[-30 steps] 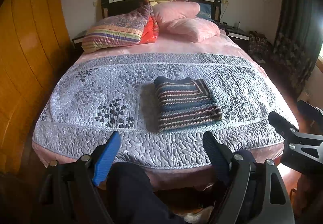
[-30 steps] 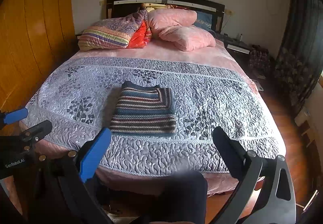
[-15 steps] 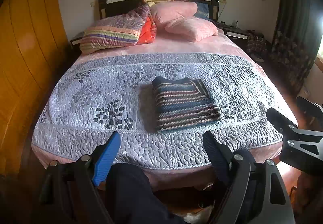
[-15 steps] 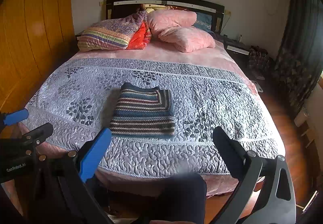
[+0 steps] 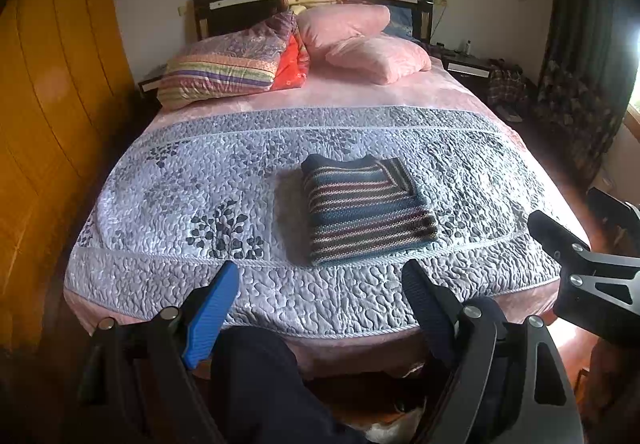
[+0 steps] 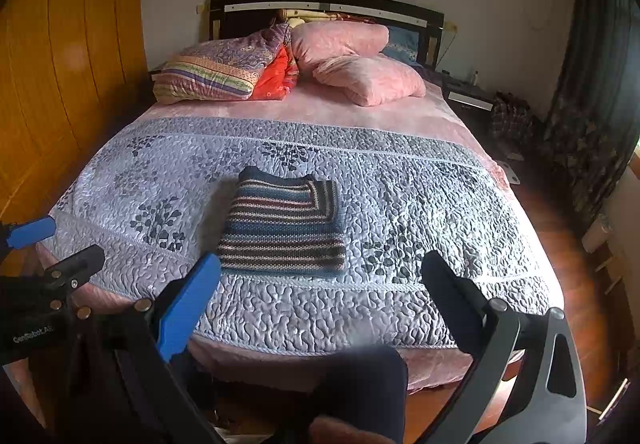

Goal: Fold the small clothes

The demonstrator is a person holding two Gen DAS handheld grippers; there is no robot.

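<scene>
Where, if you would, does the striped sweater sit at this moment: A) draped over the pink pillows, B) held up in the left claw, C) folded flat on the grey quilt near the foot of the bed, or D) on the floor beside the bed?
C: the striped sweater lies folded on the grey quilt, with the left claw and the right claw both open and clear of it.

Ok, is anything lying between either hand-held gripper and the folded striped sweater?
Nothing visible does. The striped sweater lies alone on the quilt; only bare quilt separates it from the left hand-held gripper and right hand-held gripper.
</scene>
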